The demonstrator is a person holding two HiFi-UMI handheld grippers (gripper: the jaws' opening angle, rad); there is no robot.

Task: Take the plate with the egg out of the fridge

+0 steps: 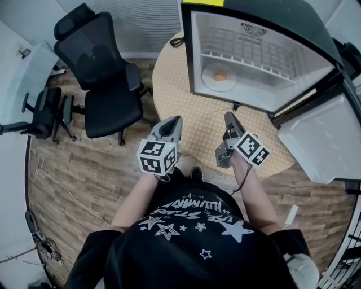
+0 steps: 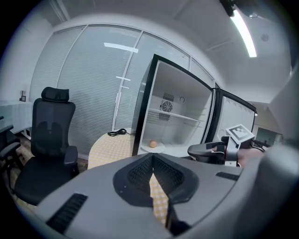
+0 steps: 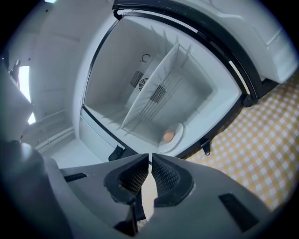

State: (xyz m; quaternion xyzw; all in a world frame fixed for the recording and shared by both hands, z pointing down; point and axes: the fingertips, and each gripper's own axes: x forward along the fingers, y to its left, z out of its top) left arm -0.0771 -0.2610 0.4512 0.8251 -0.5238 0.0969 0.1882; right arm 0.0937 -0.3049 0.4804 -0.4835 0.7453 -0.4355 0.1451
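The egg [image 1: 220,75] is seen on the plate [image 1: 210,83] in the open fridge [image 1: 265,14], while the left gripper [image 1: 175,120] and right gripper [image 1: 228,116] are held closed, empty, above the table's [image 1: 197,121] near edge.

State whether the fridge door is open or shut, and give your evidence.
Open. The door stands swung aside; the egg on its plate shows inside the fridge.
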